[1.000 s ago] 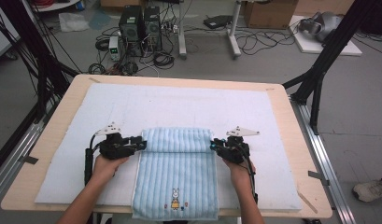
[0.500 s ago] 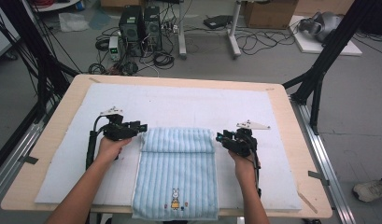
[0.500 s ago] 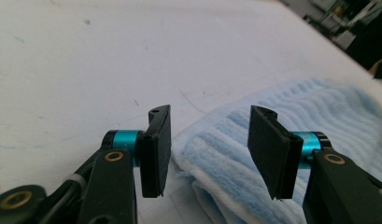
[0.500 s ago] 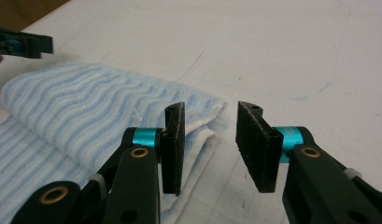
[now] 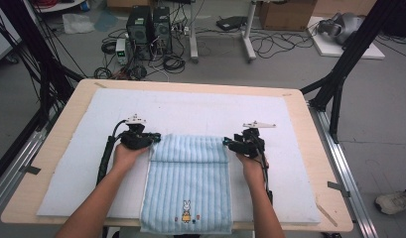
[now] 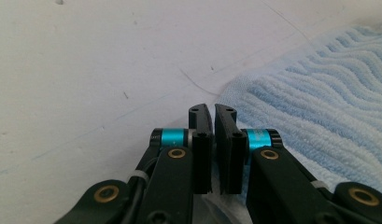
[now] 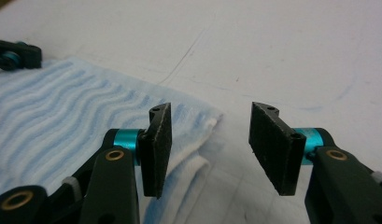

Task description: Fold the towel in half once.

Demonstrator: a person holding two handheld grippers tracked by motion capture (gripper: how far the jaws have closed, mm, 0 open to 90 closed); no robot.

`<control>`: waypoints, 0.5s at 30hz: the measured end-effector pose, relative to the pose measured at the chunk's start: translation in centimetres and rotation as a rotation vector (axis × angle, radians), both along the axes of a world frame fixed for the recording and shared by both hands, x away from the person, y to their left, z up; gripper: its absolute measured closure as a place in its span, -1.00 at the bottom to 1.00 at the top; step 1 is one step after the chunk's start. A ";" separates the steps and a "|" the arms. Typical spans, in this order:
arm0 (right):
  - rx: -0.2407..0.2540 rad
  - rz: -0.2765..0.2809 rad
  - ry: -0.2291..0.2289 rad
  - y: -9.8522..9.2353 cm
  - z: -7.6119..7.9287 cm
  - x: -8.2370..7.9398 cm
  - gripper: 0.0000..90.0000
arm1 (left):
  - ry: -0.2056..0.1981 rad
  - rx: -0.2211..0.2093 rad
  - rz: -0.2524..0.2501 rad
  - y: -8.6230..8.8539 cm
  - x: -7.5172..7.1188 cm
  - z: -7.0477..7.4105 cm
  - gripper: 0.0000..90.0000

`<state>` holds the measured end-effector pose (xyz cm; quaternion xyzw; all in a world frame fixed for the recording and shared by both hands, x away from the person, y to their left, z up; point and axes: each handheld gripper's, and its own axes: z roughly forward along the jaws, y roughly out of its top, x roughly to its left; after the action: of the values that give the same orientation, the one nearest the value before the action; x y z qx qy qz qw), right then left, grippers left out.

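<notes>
Field notes, high view: a light blue towel [image 5: 188, 183] lies on the white mat [image 5: 200, 111] that covers the worktop [image 5: 317, 148], its top part folded back on itself, a small rabbit print [image 5: 186, 206] near its 6 o'clock hem. The near edge of the towel hangs just past the worktop's front.

My left gripper [image 5: 150, 140] sits at the towel's 10 o'clock corner, pointing toward 3 o'clock. In the left gripper view the left gripper [image 6: 213, 122] has its jaws drawn almost together, a thin gap left; they have just been closing. Nothing lies between the tips, as far as I can see. The towel [image 6: 314, 116] lies just beside, at 3 o'clock of the jaws; the rest there is bare mat [image 6: 95, 70].

My right gripper [image 5: 230, 144] sits at the towel's 2 o'clock corner, pointing toward 9 o'clock. In the right gripper view the right gripper [image 7: 212, 128] stands at a middling width, jaws just been opening. The folded towel corner [image 7: 198, 140] lies below the gap near the left jaw, pads not pressing it.
</notes>
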<state>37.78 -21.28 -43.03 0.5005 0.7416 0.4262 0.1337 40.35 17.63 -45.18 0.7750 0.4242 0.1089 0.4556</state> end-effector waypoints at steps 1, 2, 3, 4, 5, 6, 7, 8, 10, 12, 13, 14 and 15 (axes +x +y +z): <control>-0.012 0.003 0.002 0.3 0.0 0.3 0.07 | -0.005 -0.015 0.006 0.1 0.0 0.0 0.90; -0.029 0.006 0.007 0.7 -0.1 0.8 0.07 | -0.006 -0.028 0.013 0.2 0.1 0.1 0.90; -0.046 0.011 0.020 1.1 -0.1 1.3 0.09 | -0.008 -0.042 0.018 0.4 0.1 0.1 0.90; -0.082 0.012 0.039 1.5 -0.3 1.8 0.17 | -0.011 -0.053 0.020 0.6 0.2 0.2 0.90; -0.121 0.034 0.061 1.9 -0.5 2.3 0.32 | -0.012 -0.058 0.022 0.6 0.2 0.2 0.90; -0.137 0.043 0.072 2.1 -0.7 2.5 0.38 | -0.011 -0.060 0.021 0.6 0.2 0.2 0.90; -0.154 0.051 0.078 2.4 -1.0 2.8 0.45 | -0.011 -0.063 0.022 0.5 0.1 0.2 0.91; -0.174 0.047 0.071 2.5 -1.0 2.8 0.58 | -0.008 -0.069 0.018 0.6 0.2 0.2 0.91; -0.165 0.061 0.072 2.3 -1.0 2.9 0.86 | -0.017 -0.085 0.027 0.6 0.1 0.3 0.91; -0.158 0.073 0.071 2.0 -1.0 2.8 0.88 | -0.020 -0.123 0.028 0.9 0.1 0.6 0.91; -0.147 0.074 0.064 1.9 -0.9 2.8 0.88 | -0.026 -0.144 0.029 1.0 0.0 0.8 0.91; -0.124 0.073 0.053 1.8 -0.8 2.6 0.88 | -0.032 -0.158 0.029 1.1 -0.1 1.1 0.91; -0.116 0.074 0.036 1.6 -0.5 2.4 0.88 | -0.037 -0.167 0.030 1.3 -0.2 1.3 0.91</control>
<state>40.22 -19.65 -43.58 0.4719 0.7853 0.3780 0.1332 40.19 18.91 -43.87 0.7257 0.4348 0.0942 0.5248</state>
